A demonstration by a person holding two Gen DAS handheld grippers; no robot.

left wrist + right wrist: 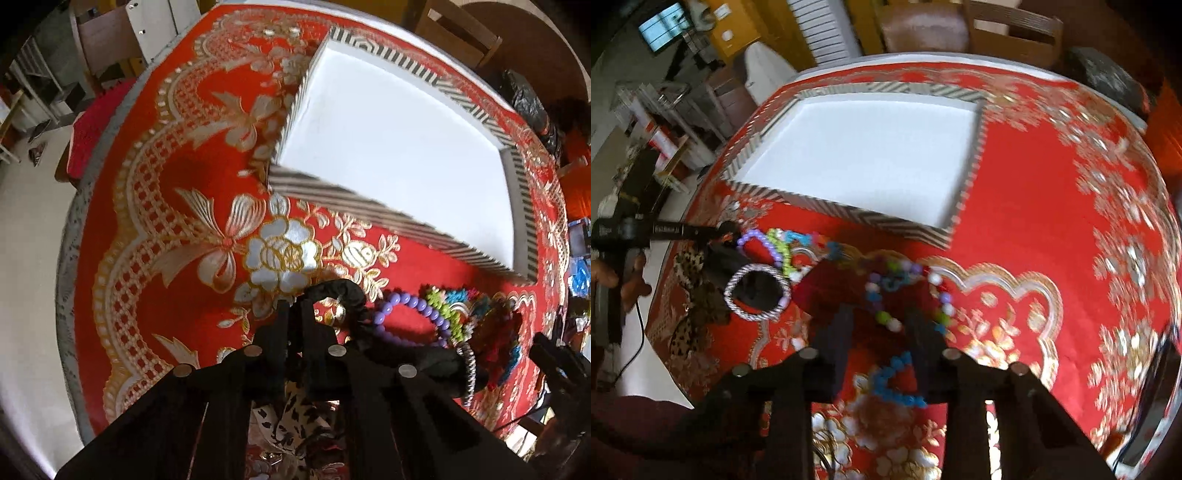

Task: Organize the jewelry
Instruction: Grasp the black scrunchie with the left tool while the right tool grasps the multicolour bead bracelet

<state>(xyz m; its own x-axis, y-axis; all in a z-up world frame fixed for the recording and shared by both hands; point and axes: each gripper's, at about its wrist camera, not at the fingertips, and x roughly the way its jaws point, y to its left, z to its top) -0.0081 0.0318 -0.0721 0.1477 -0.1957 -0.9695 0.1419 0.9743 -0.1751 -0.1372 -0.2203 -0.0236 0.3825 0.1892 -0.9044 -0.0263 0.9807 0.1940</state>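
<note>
A white tray with a striped rim [332, 195] [871, 216] sits on the red tablecloth. In front of it lies a heap of jewelry: a purple bead bracelet [417, 304] [757, 236], a silver striped bangle [757, 293], green and blue pieces [454, 306], and a multicoloured bead necklace [886, 317]. My left gripper [295, 314] is shut on a black fabric scrunchie [347, 291] at the heap's left end. My right gripper [882, 325] is open, its fingers [834, 339] either side of the bead necklace, just above it.
A leopard-print scrunchie [690, 295] [291, 417] lies at the table's near left edge. The round table edge [70, 236] drops to the floor on the left. Chairs and clutter stand beyond the table [1008, 29].
</note>
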